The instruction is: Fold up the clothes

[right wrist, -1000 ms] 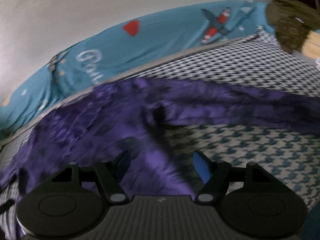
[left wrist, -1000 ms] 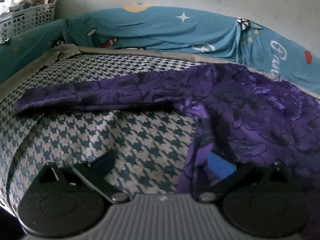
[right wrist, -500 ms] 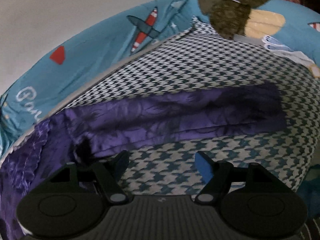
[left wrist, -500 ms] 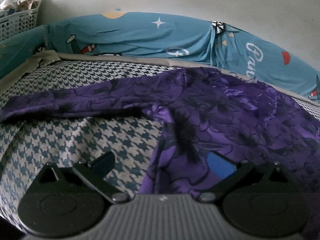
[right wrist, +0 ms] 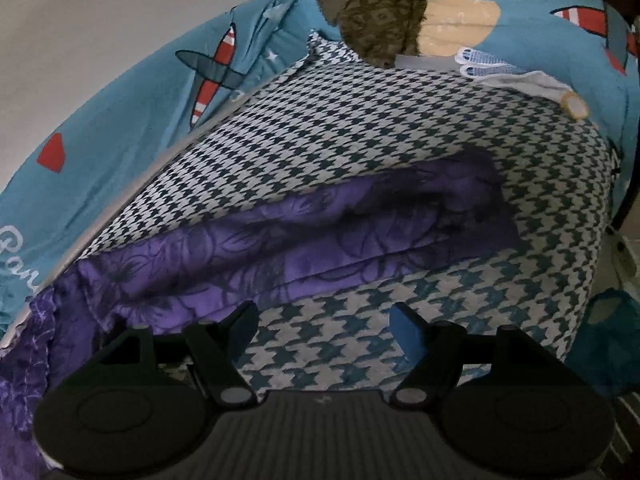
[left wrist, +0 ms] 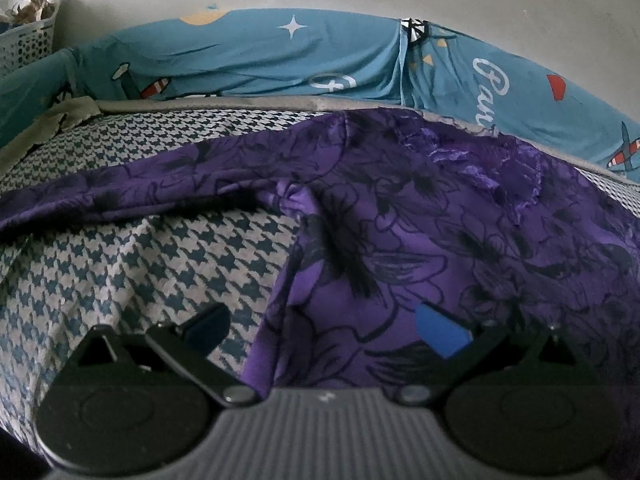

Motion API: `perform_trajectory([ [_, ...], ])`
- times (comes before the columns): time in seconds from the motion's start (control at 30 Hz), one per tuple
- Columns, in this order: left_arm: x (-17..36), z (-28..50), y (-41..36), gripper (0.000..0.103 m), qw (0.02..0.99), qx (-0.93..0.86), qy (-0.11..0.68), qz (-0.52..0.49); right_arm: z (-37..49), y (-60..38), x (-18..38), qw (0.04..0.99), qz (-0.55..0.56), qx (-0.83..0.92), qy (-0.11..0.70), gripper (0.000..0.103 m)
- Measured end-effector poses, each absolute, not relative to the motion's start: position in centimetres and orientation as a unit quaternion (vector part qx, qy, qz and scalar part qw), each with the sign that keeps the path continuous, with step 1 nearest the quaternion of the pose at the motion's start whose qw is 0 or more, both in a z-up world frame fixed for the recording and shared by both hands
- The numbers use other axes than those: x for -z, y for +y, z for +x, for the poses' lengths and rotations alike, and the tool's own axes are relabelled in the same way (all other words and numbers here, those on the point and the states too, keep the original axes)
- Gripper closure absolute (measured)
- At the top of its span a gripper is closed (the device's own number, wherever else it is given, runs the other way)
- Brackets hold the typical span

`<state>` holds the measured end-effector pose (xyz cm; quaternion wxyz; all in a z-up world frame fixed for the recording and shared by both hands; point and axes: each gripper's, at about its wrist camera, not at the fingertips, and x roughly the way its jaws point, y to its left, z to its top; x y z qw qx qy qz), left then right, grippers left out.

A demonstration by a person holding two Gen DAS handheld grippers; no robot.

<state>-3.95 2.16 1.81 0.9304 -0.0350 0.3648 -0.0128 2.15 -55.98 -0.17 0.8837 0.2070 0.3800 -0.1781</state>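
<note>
A purple garment with dark flower outlines (left wrist: 440,220) lies spread flat on a houndstooth-covered mattress (left wrist: 160,248). In the left wrist view its body fills the right half and one sleeve (left wrist: 120,192) runs off to the left. My left gripper (left wrist: 320,324) hovers open over the garment's left edge, nothing between its fingers. In the right wrist view the other sleeve (right wrist: 340,232) stretches to the right across the houndstooth cover (right wrist: 360,128). My right gripper (right wrist: 324,320) stands open above bare cover just in front of that sleeve.
A blue airplane-print bumper (left wrist: 260,56) lines the far side against a pale wall. A white perforated basket (left wrist: 24,36) stands at the far left. A brown plush toy (right wrist: 376,4) and folded pale cloth (right wrist: 500,68) lie at the mattress's far end. The mattress edge drops off at right (right wrist: 600,240).
The right wrist view swung from the garment's body out along the right sleeve toward its cuff. The left wrist view shifted sideways, so the garment's body now sits more under the left gripper.
</note>
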Motion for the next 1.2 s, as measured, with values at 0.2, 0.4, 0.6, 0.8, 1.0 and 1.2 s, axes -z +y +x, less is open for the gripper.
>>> perform_trajectory([
  [0.2,-1.8,-3.9,2.3,0.0,0.93,0.015,0.365,-0.037,1.8,-57.0,0.0,0.887,0.205,0.162,0.38,0.03],
  [0.4,-1.9,-4.0,2.9,0.0,0.929,0.012,0.366,-0.051,-0.6,-59.7,-0.1,0.888,0.232,0.182,0.352,0.03],
  [0.6,-1.9,-3.9,2.4,0.0,0.929,0.016,0.366,-0.049,-1.9,-62.2,-0.2,0.872,0.294,0.224,0.32,0.03],
  [0.8,-1.8,-4.0,1.8,0.0,0.93,0.02,0.365,-0.039,-1.3,-63.3,-0.2,0.86,0.322,0.249,0.307,0.03],
  [1.0,-1.6,-3.6,1.5,0.0,0.929,0.023,0.367,-0.042,0.0,-63.3,0.6,0.849,0.338,0.245,0.325,0.03],
  [1.2,-1.2,-3.4,0.9,0.0,0.926,0.03,0.374,-0.035,1.2,-63.4,1.6,0.84,0.341,0.26,0.334,0.03],
])
